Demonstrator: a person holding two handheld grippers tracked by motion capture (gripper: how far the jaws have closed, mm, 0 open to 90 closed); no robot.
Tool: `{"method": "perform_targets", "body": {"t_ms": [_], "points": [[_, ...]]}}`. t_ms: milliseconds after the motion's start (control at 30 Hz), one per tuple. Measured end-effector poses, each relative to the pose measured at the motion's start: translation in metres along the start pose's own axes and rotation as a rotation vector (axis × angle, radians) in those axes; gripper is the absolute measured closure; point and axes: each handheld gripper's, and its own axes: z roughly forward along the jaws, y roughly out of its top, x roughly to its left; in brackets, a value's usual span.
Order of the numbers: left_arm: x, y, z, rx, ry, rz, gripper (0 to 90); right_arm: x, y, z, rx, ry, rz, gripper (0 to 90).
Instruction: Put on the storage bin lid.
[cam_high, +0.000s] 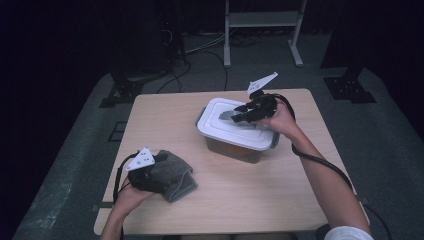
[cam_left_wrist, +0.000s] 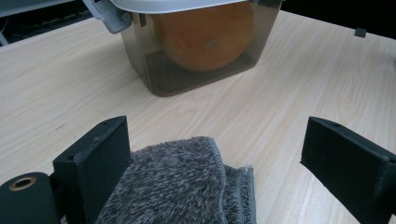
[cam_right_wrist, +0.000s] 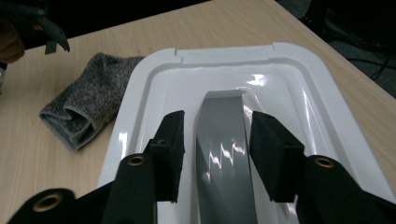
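1. Tongs on our right (cam_high: 239, 114) hang over the white lid (cam_high: 235, 127) of the storage box (cam_high: 235, 147). In the right gripper view the two black jaws stand on both sides of the grey handle (cam_right_wrist: 223, 154) of the lid, with a small gap on each side, so they are open and do not press it.
2. Our left tongs (cam_left_wrist: 224, 158) are low at the near left corner of the desk (cam_high: 225, 200), over the grey towel (cam_high: 175, 175). The jaws are wide apart, and the towel lies between them. The left jaw touches the edge of the towel or is just beside it; the right jaw is clearly apart from it. So these tongs are open too.
3. We see the box near the middle of the desk, a little to the far right, with its lid on. Its walls are dark and half transparent, and a round orange thing (cam_left_wrist: 205, 39) is inside.
4. We see the towel folded and fluffy, flat on the wood, well apart from the box.
5. We see black cables going from both grippers back along the forearms.
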Motion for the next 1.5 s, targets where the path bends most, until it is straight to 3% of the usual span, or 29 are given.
{"method": "perform_targets", "body": {"t_ms": [167, 500, 1033, 1500], "points": [[-0.001, 0.001, 0.0, 0.001, 0.0, 0.004, 7.3, 0.003, -0.003, -0.013, -0.032, -0.001, 0.01, 46.5], [-0.003, 0.002, -0.001, -0.006, -0.006, 0.007, 7.4, 0.016, -0.012, -0.047, -0.076, -0.029, 0.002, 44.5], [-0.004, 0.0, -0.001, 0.003, 0.003, 0.007, 7.0, 0.033, -0.036, -0.083, -0.08, -0.056, 0.002, 41.3], [-0.005, 0.0, -0.001, 0.007, 0.005, 0.008, 7.0, 0.04, -0.072, -0.112, -0.109, -0.084, 0.055, 40.1]]}}
